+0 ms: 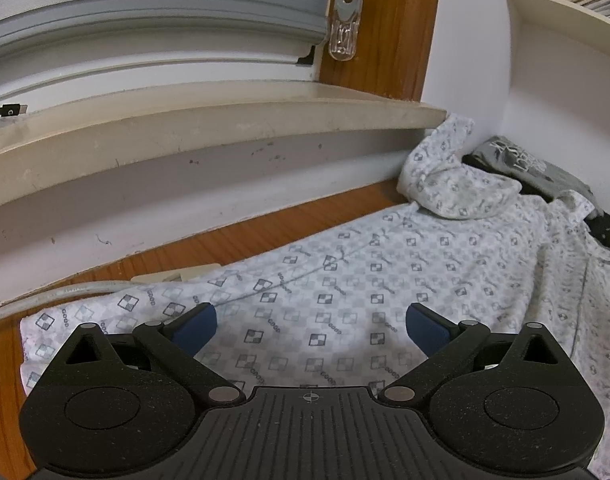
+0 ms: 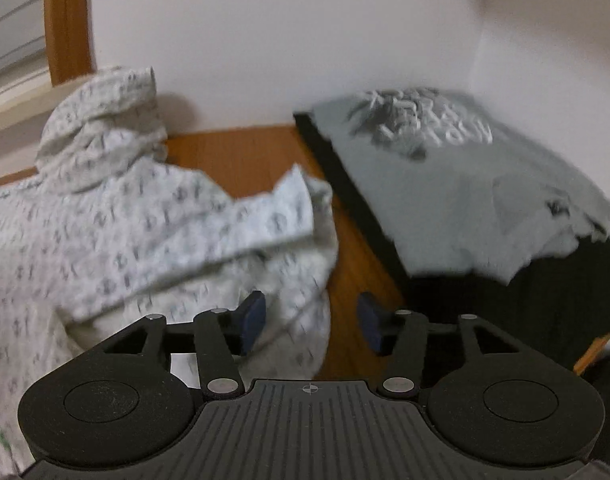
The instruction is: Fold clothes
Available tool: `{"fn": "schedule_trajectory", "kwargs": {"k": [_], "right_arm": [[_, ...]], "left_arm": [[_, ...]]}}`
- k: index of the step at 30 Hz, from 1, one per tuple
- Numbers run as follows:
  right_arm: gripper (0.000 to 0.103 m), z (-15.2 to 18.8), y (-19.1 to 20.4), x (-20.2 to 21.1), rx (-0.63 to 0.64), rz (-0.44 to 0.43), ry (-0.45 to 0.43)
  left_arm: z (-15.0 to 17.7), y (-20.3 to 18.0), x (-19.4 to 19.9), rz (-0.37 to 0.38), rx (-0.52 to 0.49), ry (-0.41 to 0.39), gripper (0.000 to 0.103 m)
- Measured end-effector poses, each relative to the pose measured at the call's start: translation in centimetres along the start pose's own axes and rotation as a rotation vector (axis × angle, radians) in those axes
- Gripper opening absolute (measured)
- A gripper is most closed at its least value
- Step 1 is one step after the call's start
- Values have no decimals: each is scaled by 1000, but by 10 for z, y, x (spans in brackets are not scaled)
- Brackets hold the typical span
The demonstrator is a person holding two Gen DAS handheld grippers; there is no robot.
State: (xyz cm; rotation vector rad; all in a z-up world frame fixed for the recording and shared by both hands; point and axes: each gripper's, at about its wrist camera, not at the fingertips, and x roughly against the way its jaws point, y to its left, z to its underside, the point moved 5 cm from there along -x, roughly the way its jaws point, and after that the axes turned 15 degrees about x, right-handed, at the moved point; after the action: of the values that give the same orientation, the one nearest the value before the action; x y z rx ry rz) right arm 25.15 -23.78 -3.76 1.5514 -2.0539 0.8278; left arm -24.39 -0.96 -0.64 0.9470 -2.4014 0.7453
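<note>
Hovering with jaws wide apart and empty, the left gripper (image 1: 311,326) over the lower body of the patterned hoodie (image 1: 345,280), pads clear of the cloth. Standing half apart and empty too, the right gripper (image 2: 311,322), its jaws straddling the hoodie's right edge and a strip of bare desk (image 2: 245,156), gripping nothing. Lying spread flat across the desk, the hoodie, hood (image 1: 453,184) bunched against the wall under the window ledge (image 1: 225,128), one sleeve (image 2: 225,224) already lying folded across the chest. Seeming about a first fold in: other sleeve, then body halving, probably remaining. Sitting already folded in the corner just beyond, a grey printed shirt (image 2: 445,168) on top of a black garment (image 2: 505,300), crowding the hoodie's right side. Poking out from under the hem at left, a white cable (image 1: 65,292) and a power strip (image 1: 173,274), possibly snagging the cloth.
</note>
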Motion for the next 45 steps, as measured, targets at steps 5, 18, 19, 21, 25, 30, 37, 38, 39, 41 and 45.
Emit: {"fn": "schedule_trajectory", "kwargs": {"k": [5, 18, 19, 21, 25, 30, 37, 38, 39, 41, 45], "right_arm": [[20, 9, 1, 9, -50, -112, -29], [26, -50, 12, -3, 250, 284, 42], [38, -52, 17, 1, 227, 283, -3], [43, -58, 27, 13, 173, 274, -108], [55, -72, 62, 24, 93, 125, -278], [55, -85, 128, -11, 151, -160, -273], [55, -84, 148, -58, 235, -208, -166], [55, -81, 147, -56, 227, -220, -165], [55, -78, 145, -56, 228, -230, -157], [55, -76, 145, -56, 240, -251, -159], [59, -74, 142, -57, 255, -285, -164]], "left_arm": [[1, 3, 2, -11, 2, 4, 101], [3, 0, 1, -4, -6, 16, 102], [4, 0, 0, -5, -9, 17, 102], [4, -1, 0, -9, -12, 21, 102], [4, 1, -3, -20, -7, 34, 102], [5, 1, -3, -32, -8, 36, 102], [13, -4, 2, -67, 0, 36, 103], [16, -5, 4, -72, 5, 34, 103], [18, -6, 7, -75, 14, 31, 103], [23, -7, 13, -78, 34, 25, 103], [31, -12, 23, -82, 55, 19, 103]]}}
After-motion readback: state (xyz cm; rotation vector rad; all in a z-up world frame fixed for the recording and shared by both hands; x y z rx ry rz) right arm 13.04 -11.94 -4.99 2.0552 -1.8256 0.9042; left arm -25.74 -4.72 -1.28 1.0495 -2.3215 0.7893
